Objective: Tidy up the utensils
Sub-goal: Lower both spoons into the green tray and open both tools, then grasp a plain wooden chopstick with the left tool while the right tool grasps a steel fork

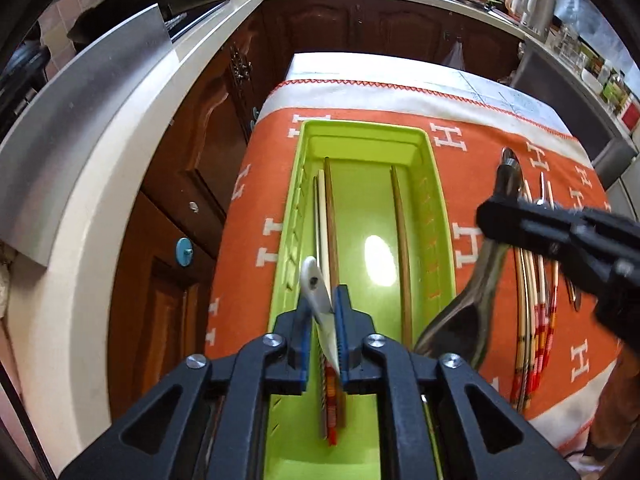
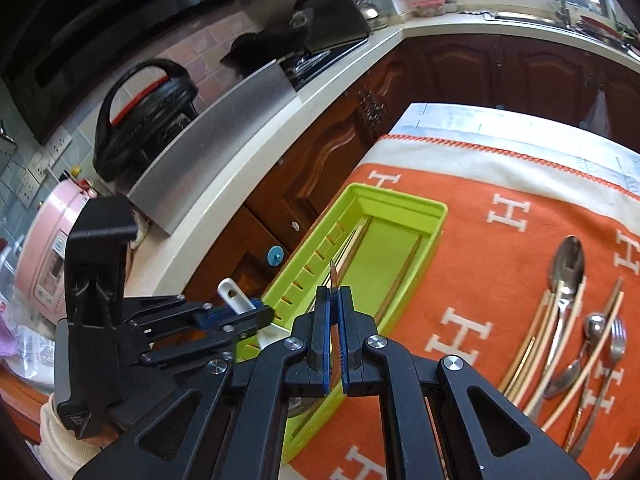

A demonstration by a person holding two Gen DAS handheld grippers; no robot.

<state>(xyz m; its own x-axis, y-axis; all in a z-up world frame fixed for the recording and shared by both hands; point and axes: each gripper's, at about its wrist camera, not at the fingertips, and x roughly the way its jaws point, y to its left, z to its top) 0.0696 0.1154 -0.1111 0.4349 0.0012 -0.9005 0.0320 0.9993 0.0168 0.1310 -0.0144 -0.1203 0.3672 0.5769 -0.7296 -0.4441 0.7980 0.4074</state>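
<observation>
- Left tongs [image 1: 323,300] slightly spread around white spoon [image 1: 316,288] handle, gap at one pad, over green tray [image 1: 360,126] holding chopsticks [image 1: 400,240].
- Right tongs [image 1: 490,220] pinch metal spoon [image 1: 456,320] just beside tray.
- Right view: pads pressed on thin metal spoon handle above tray; loose cutlery [image 2: 568,320] lies on orange cloth [image 2: 480,240].
</observation>
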